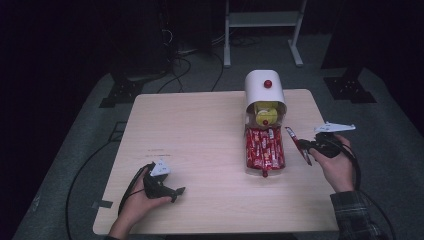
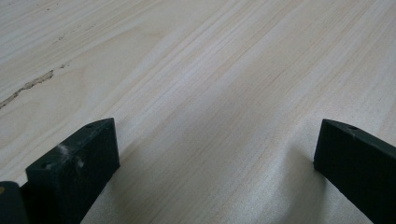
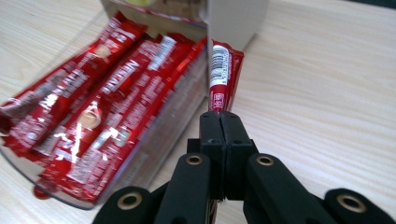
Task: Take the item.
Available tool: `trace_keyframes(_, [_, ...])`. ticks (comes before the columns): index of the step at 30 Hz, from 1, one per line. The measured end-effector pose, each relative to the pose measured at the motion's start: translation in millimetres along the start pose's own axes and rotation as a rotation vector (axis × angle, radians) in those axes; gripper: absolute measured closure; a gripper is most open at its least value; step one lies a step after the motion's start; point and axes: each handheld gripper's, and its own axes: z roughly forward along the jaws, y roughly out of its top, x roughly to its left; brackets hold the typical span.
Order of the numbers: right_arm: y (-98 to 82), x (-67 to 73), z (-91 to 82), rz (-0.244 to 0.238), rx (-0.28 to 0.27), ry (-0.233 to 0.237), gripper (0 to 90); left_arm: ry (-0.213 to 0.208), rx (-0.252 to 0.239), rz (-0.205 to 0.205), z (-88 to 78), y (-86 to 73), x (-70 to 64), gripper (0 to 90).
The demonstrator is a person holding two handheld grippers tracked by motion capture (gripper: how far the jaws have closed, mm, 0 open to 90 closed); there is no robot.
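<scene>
Currently my right hand-held gripper (image 3: 219,122) pinches one red sachet (image 3: 223,74) by its end beside the clear tray (image 3: 140,163) of sachets, my left hand-held gripper (image 2: 215,158) rests wide on the counter (image 1: 200,130); so slight a hold risks slipping.

Red sachet (image 3: 223,74) pinched in right gripper (image 3: 219,122), beside clear tray (image 3: 154,140) w/ sachets.

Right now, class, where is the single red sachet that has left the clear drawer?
In the high view the red sachet hangs pinched in the right claw, just right of the clear drawer of sachets, above the table's right side.
</scene>
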Motion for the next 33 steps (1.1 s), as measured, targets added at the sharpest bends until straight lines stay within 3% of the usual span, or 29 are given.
trace_keyframes(18, [-25.2,-29.2,24.1,0.086,0.082,-0.025,88.9,0.0,0.0,-0.001,0.0,0.0,-0.1,0.0])
trace_keyframes(33, [-34.9,-34.8,35.7,0.102,0.125,-0.034,88.7,0.0,0.0,-0.001,0.0,0.0,-0.1,0.0])
